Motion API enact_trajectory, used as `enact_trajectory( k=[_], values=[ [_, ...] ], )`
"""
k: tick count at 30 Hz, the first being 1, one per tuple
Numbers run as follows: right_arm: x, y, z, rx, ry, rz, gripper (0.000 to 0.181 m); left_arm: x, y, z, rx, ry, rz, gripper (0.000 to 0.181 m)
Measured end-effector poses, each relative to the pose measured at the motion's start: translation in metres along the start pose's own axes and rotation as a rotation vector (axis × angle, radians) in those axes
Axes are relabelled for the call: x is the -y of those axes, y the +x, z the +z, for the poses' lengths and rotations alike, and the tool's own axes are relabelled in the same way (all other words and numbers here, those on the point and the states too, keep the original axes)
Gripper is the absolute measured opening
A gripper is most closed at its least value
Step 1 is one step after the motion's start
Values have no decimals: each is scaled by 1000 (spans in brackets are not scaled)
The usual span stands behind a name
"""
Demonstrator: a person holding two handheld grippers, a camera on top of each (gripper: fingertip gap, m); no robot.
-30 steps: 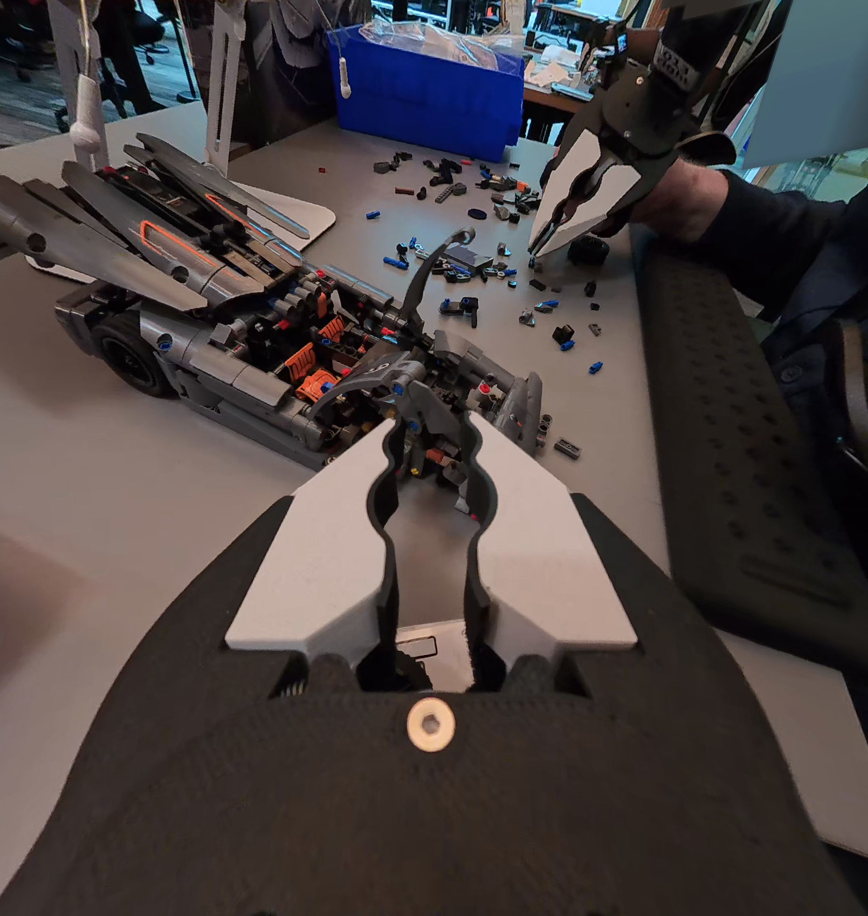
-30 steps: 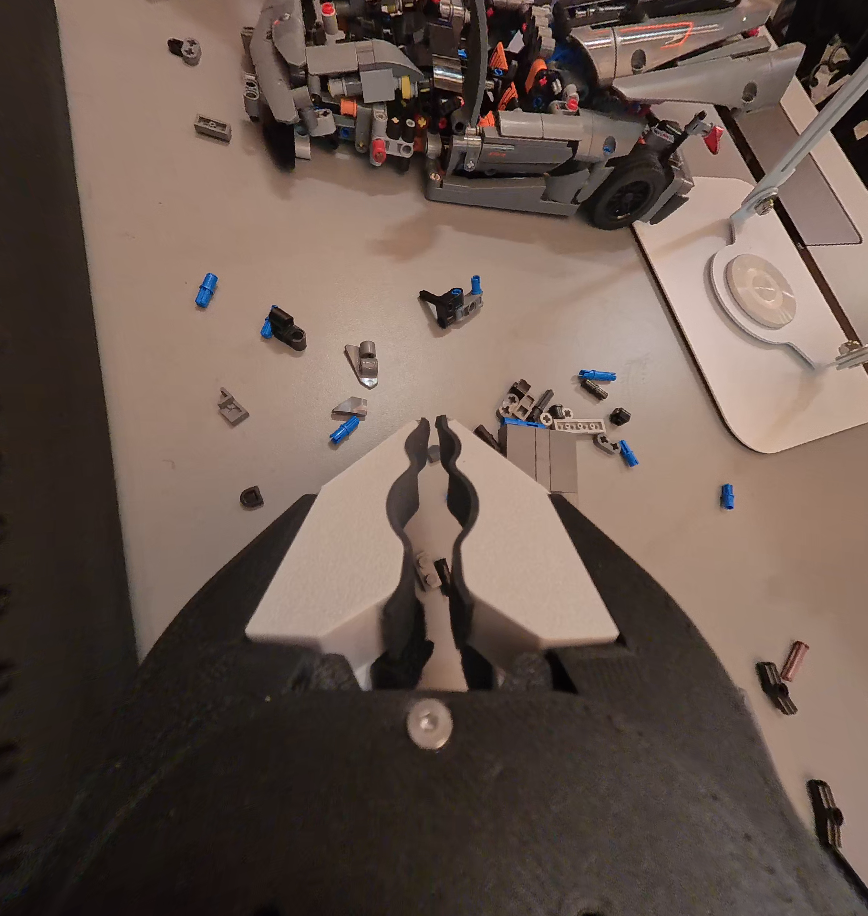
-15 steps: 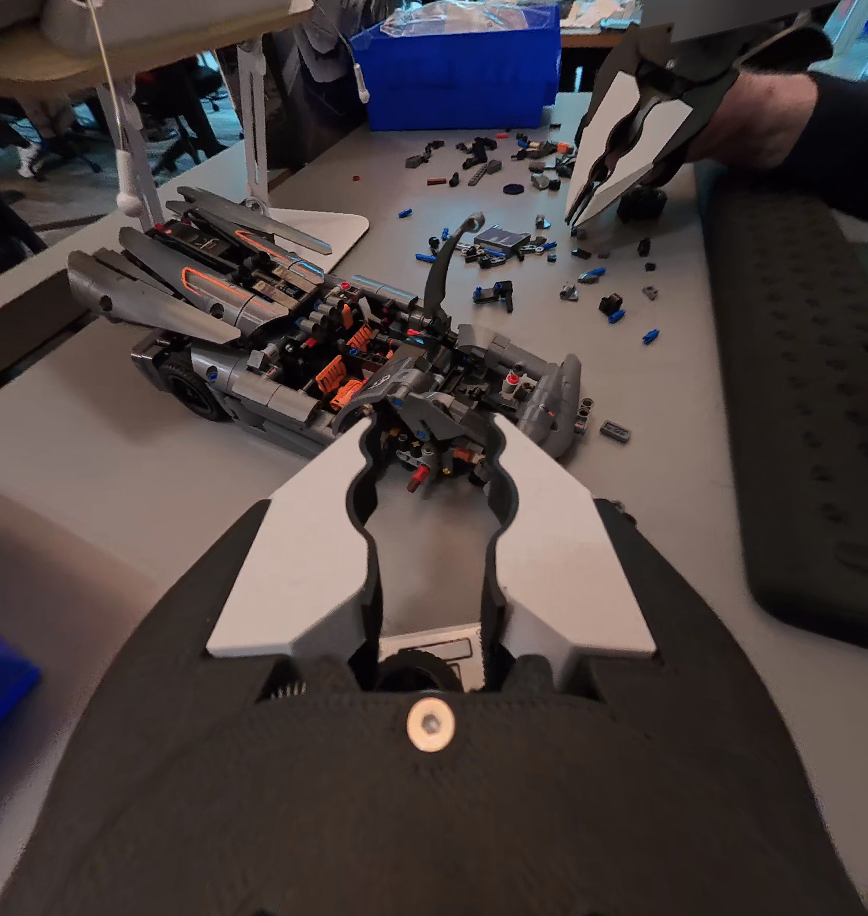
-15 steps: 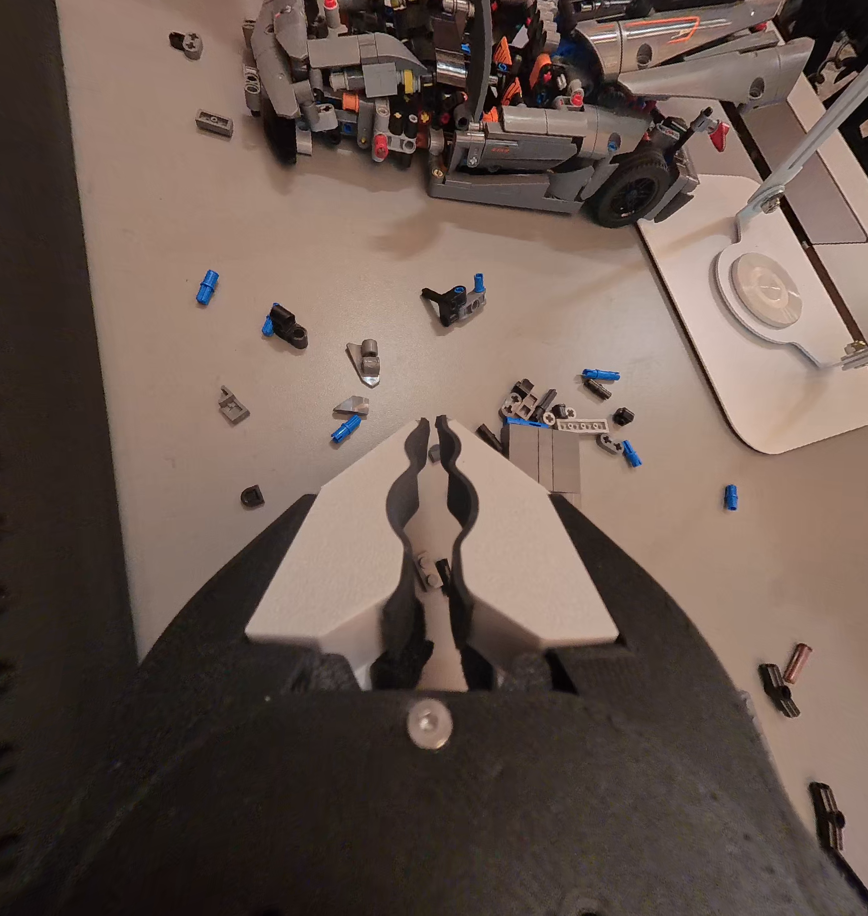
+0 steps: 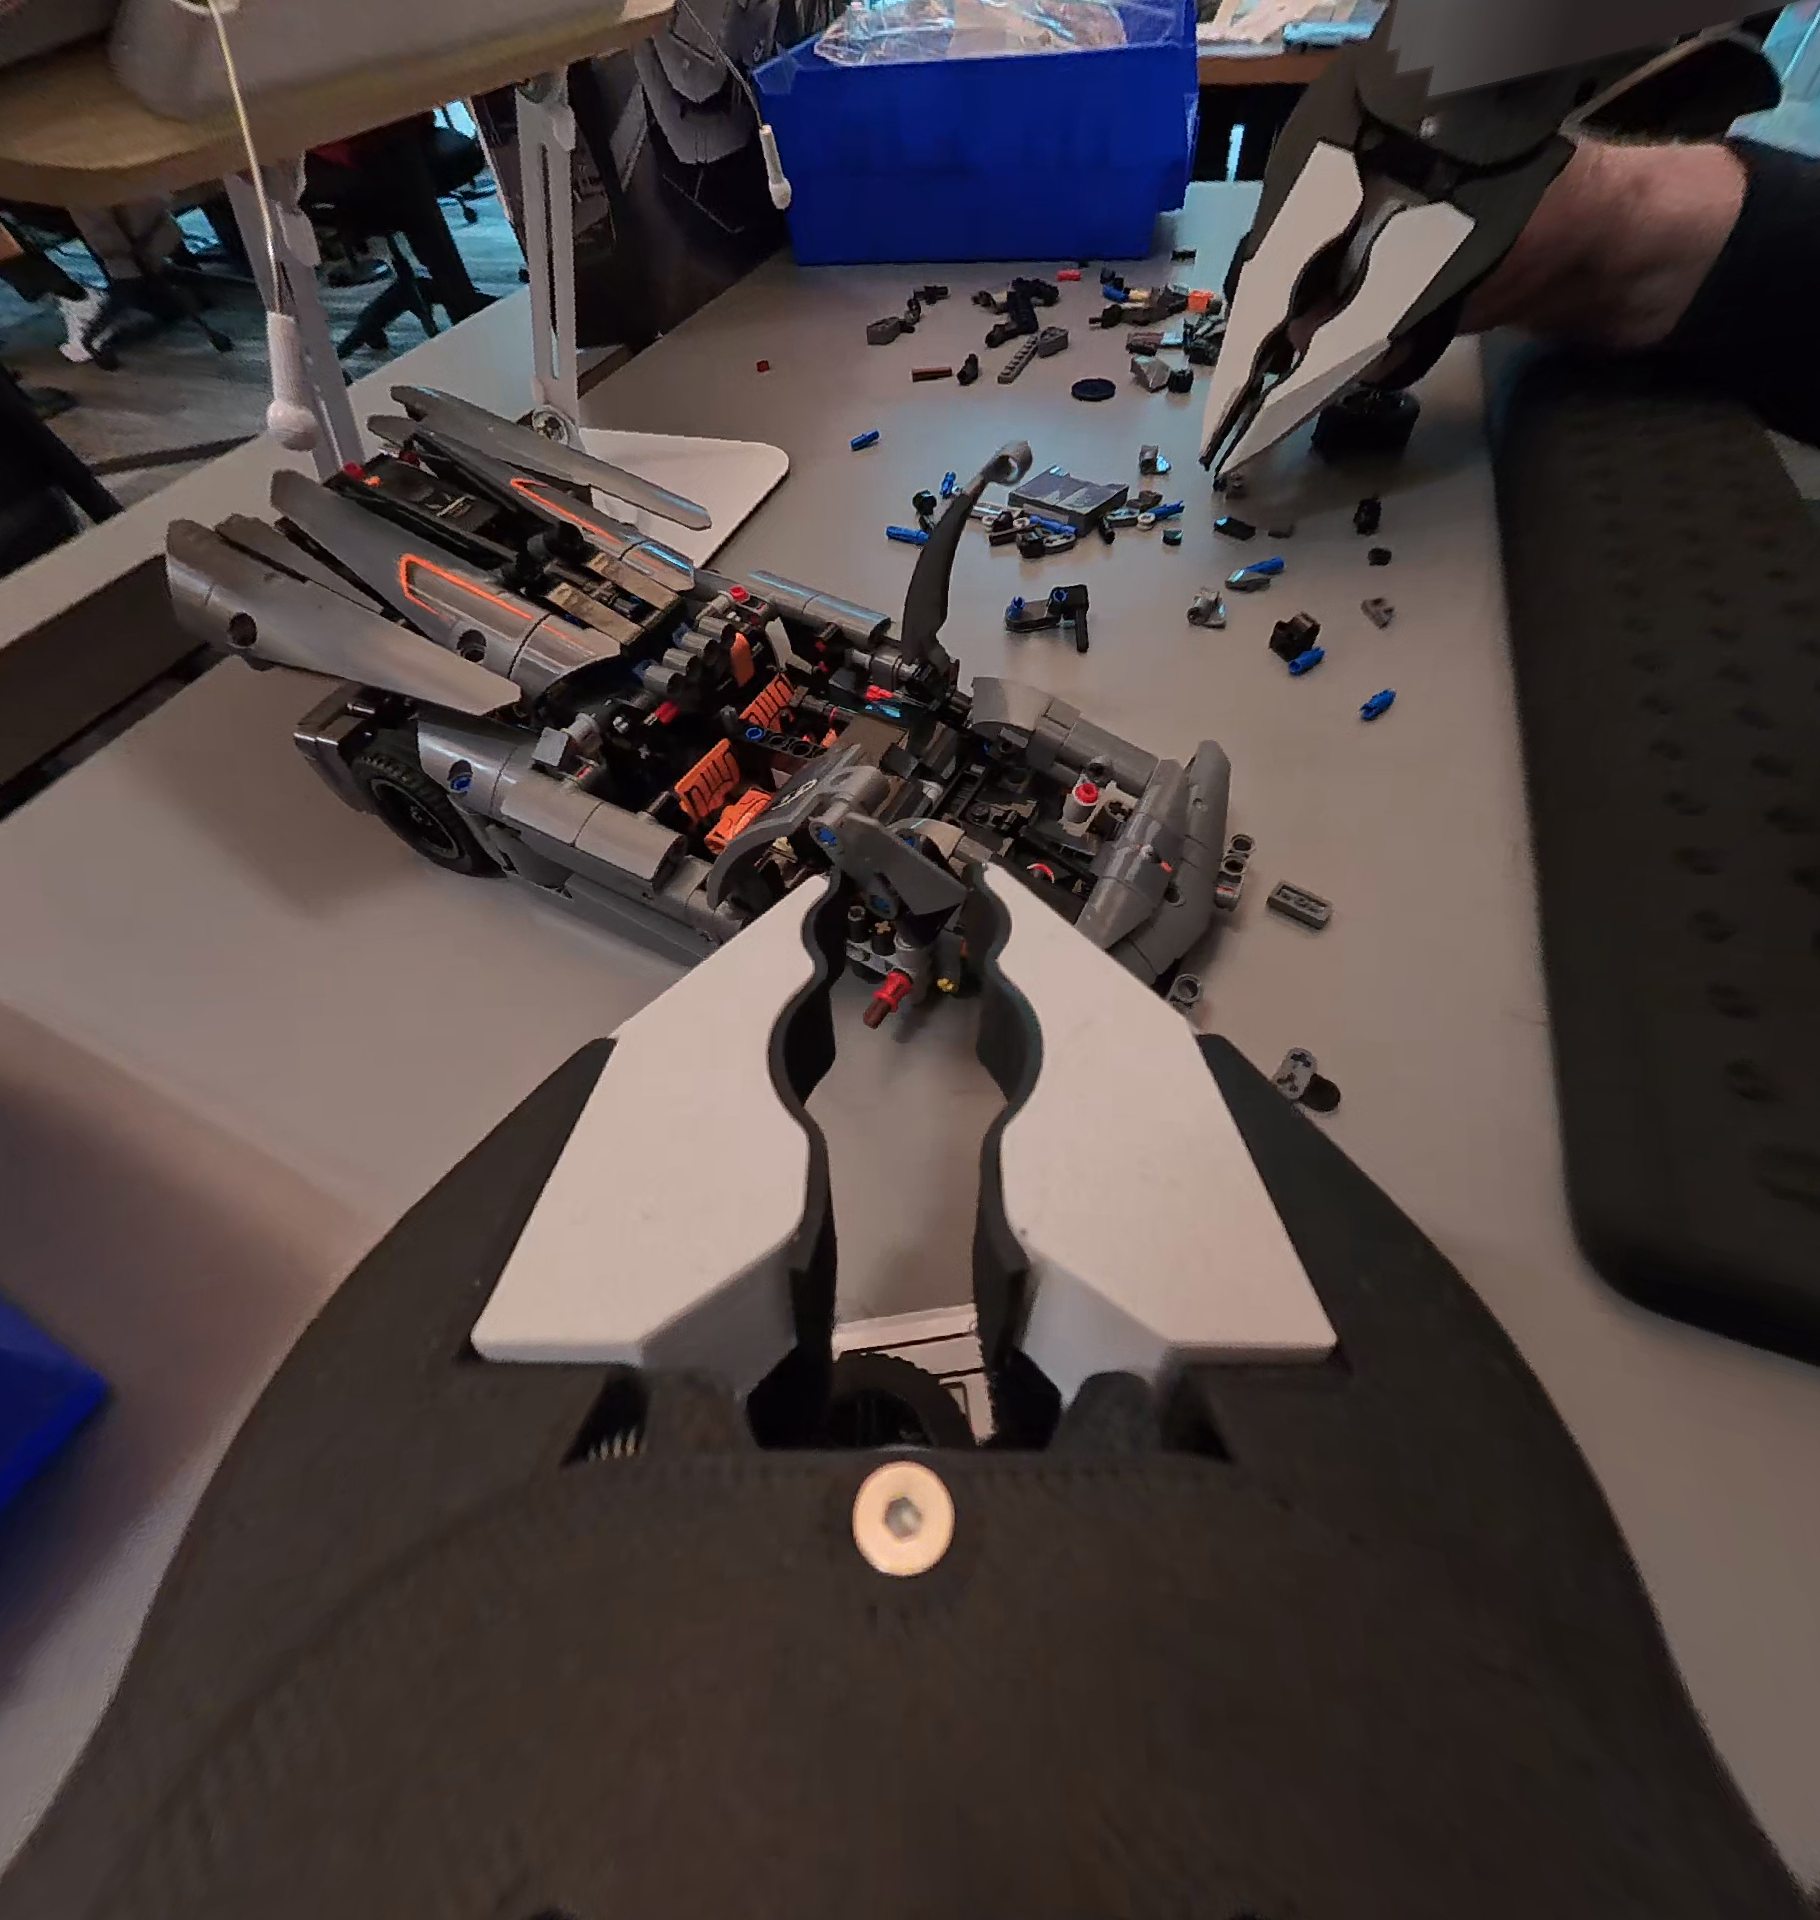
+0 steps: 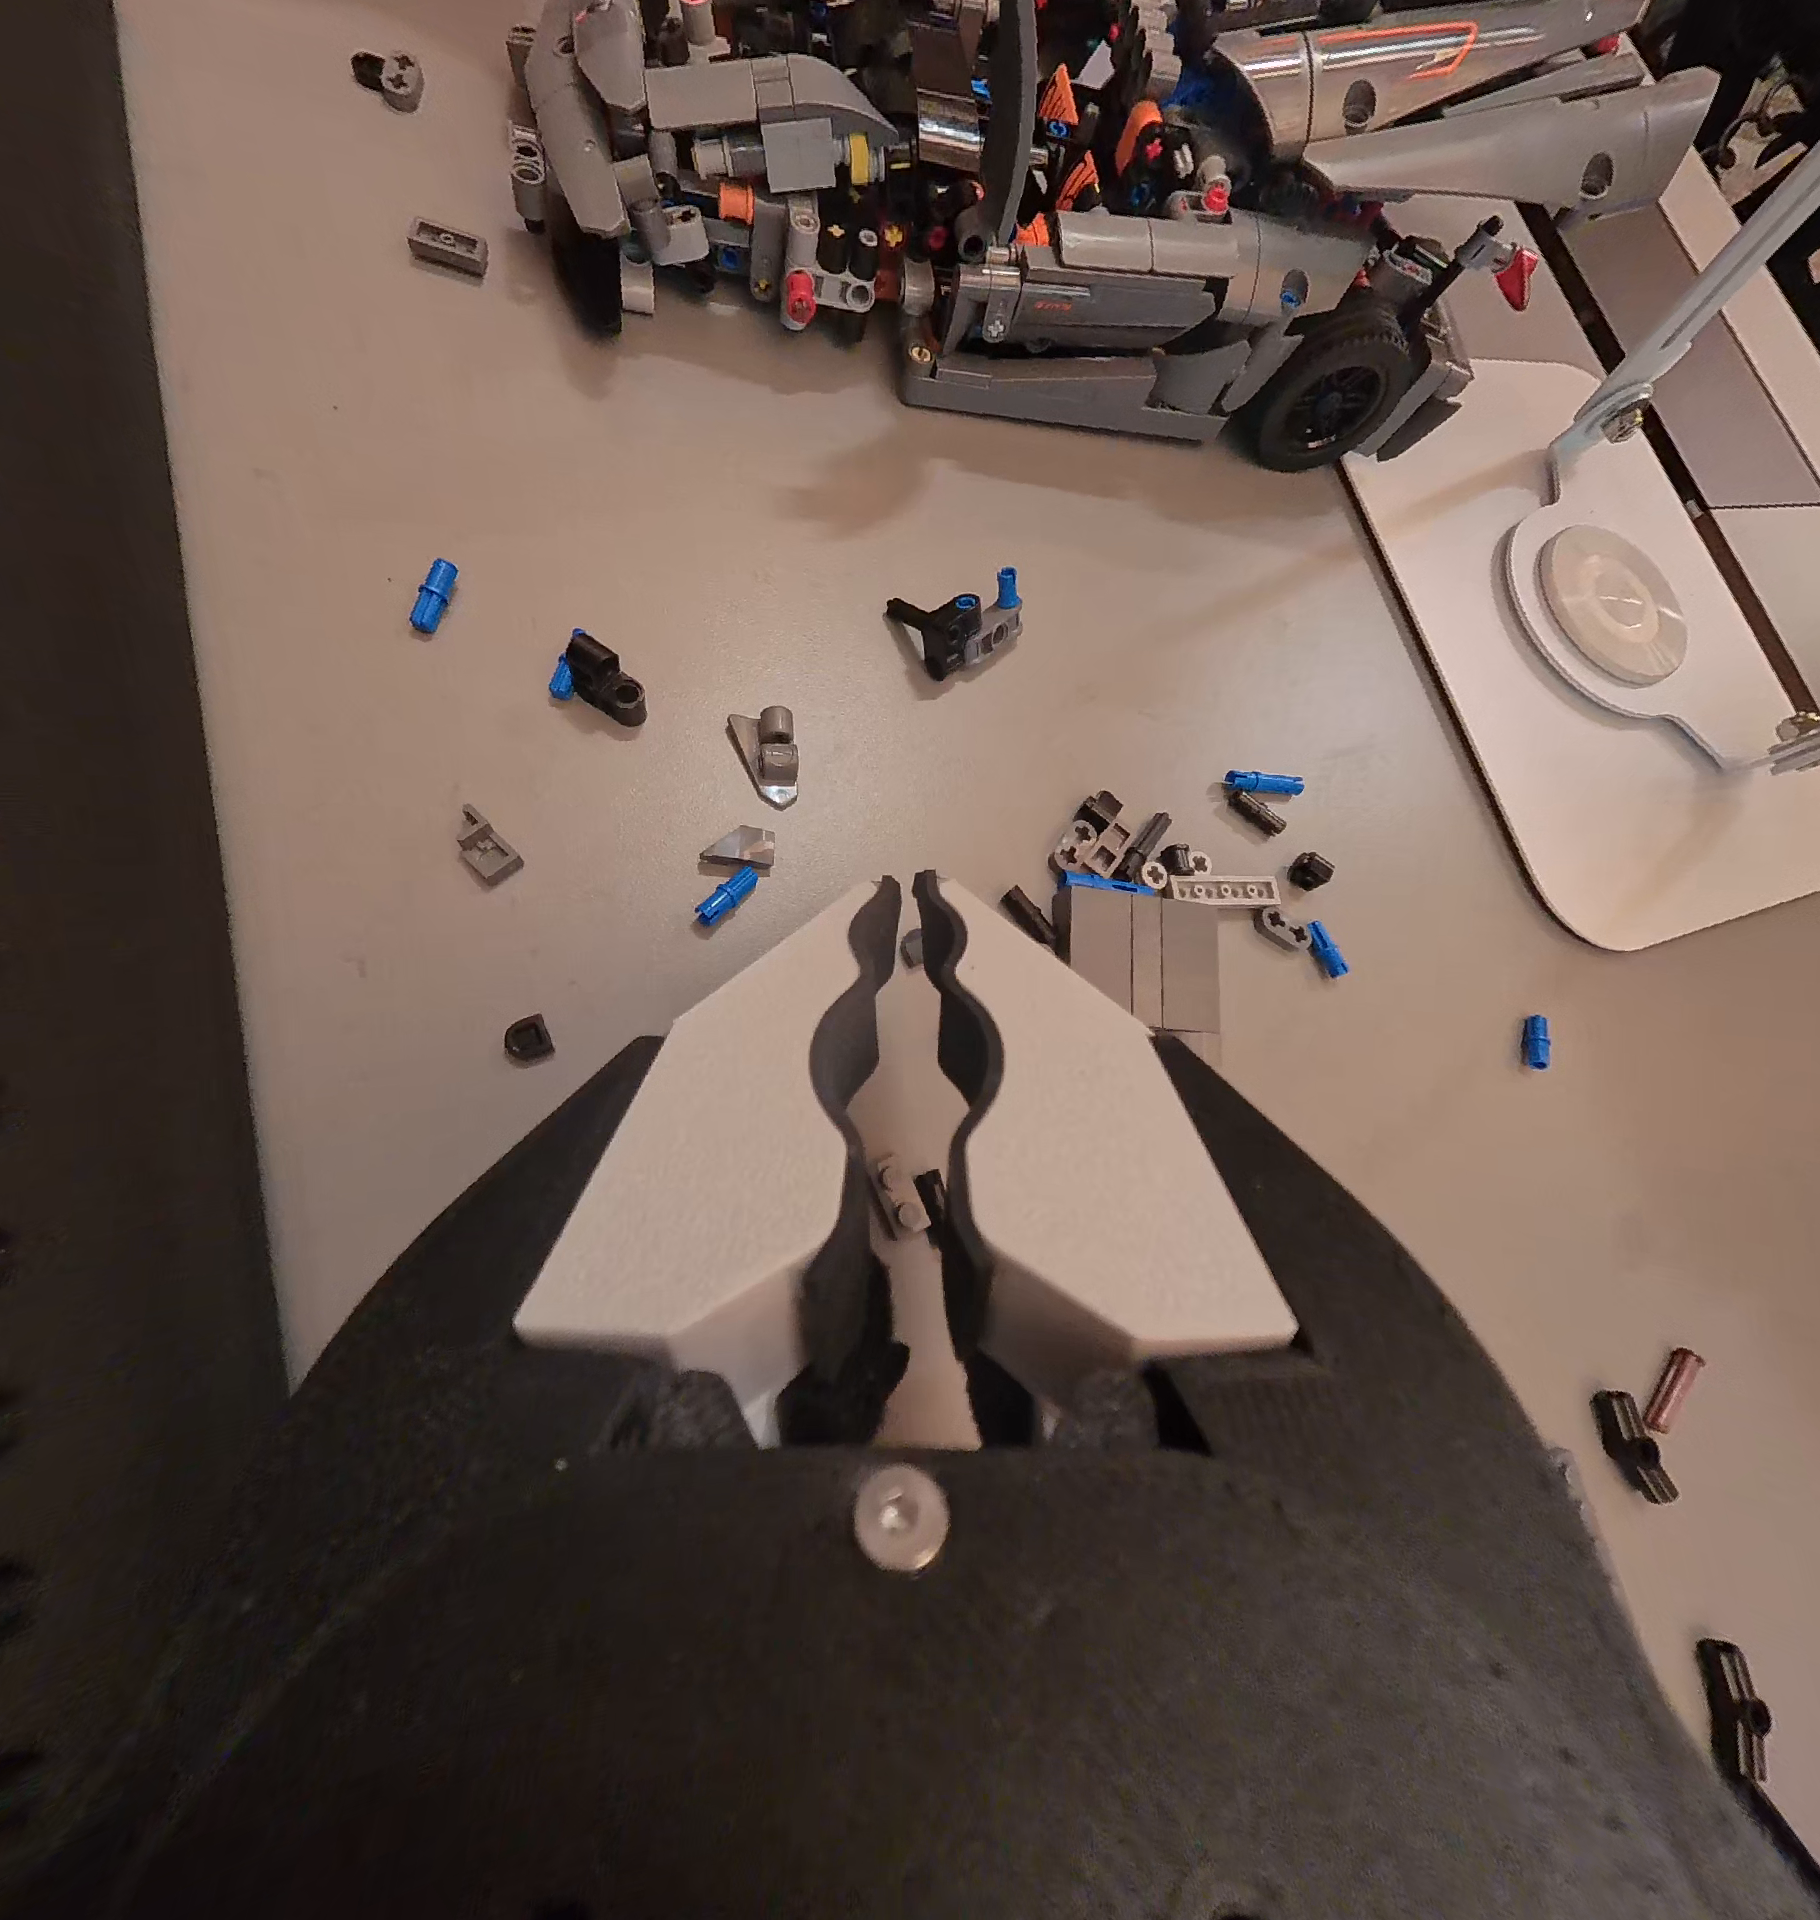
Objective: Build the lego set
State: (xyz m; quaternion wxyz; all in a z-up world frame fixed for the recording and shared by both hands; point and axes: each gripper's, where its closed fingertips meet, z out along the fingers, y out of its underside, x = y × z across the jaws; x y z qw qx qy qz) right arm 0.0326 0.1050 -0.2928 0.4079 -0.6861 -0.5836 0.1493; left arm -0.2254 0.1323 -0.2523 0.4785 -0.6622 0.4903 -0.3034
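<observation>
The grey, black and orange lego car point(image 5: 615, 727) stands on the grey table, with its front end toward my left gripper. My left gripper point(image 5: 904, 883) is open, and its tips flank a grey wheel-arch part point(image 5: 901, 862) at the car's front. I cannot tell whether they touch it. My right gripper point(image 6: 908, 888) is shut, tips down among loose pieces point(image 6: 1166, 862). A tiny grey piece point(image 6: 911, 948) shows just behind its tips, and I cannot tell if it is gripped. The right gripper also shows in the left wrist view point(image 5: 1223, 462). The car also shows in the right wrist view point(image 6: 1093, 260).
A black perforated mat point(image 5: 1695, 831) lies along the table's right side and also shows in the right wrist view point(image 6: 54, 935). A blue bin point(image 5: 979, 135) stands at the back. A white stand base point(image 6: 1612, 727) sits beside the car's rear. Small pins and plates are scattered between car and mat. There is about 25 cm between the tips of the two grippers.
My left gripper swung to face the car's front more squarely. Its jaws widened, then narrowed again. The right gripper and the car have hardly moved.
</observation>
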Motion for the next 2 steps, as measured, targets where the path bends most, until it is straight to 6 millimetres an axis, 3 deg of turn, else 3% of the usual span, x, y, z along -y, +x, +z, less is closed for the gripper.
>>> enact_trajectory(
  k=[2],
  values=[
    [0, 0, 0, 0, -1, -1, 1, 1, 0, -1, -19, 8, -32, 19]
  ],
)
